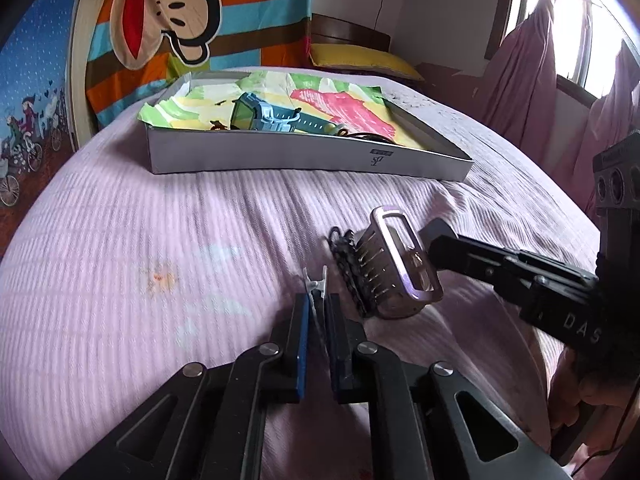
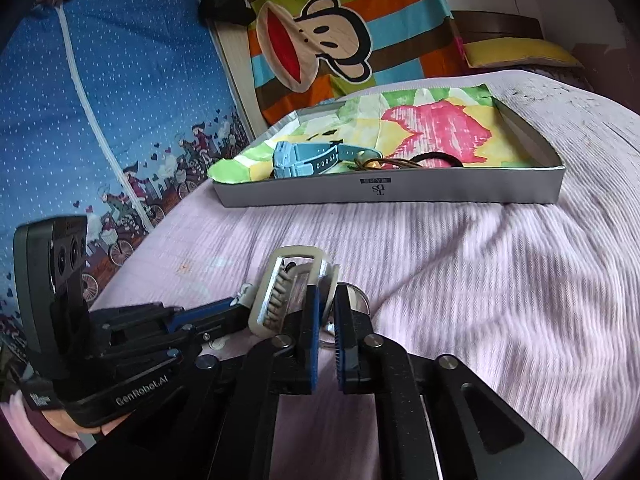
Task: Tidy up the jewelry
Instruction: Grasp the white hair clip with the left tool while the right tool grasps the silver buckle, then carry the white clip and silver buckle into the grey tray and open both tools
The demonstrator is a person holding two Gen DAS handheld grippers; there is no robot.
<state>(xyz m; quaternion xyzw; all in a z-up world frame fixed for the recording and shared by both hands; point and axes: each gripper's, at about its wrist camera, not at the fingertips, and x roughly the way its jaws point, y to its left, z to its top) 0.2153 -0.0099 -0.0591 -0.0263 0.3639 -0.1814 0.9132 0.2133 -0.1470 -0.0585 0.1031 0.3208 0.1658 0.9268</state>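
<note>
On the left of the pink bed [image 1: 160, 240], the left claw [image 1: 316, 300] is nearly shut on a small clear hair clip [image 1: 317, 280], which pokes out from between its blue pads just above the bedspread. To its right lies a metal hair comb clip [image 1: 400, 264] with a dark beaded piece [image 1: 348, 268] against its teeth. The right claw [image 2: 325, 304] has closed narrowly on the clip's near edge; the left wrist view shows its black fingers meeting the clip from the right.

The step in hand looks like the pick-up: both pieces are gripped but sit low on the bed, well short of the box. Next, each piece probably has to be lifted clear and carried forward over the near wall of the box, without the beaded piece dragging or dropping off.

Beyond them, the shallow grey box [image 1: 304, 160], lined with bright flower-printed paper [image 2: 440, 128], holds a blue watch [image 2: 308, 160] at its left. Beside the strap is a thin brown cord [image 2: 384, 162], then a black hair tie [image 2: 436, 158] further right.
</note>
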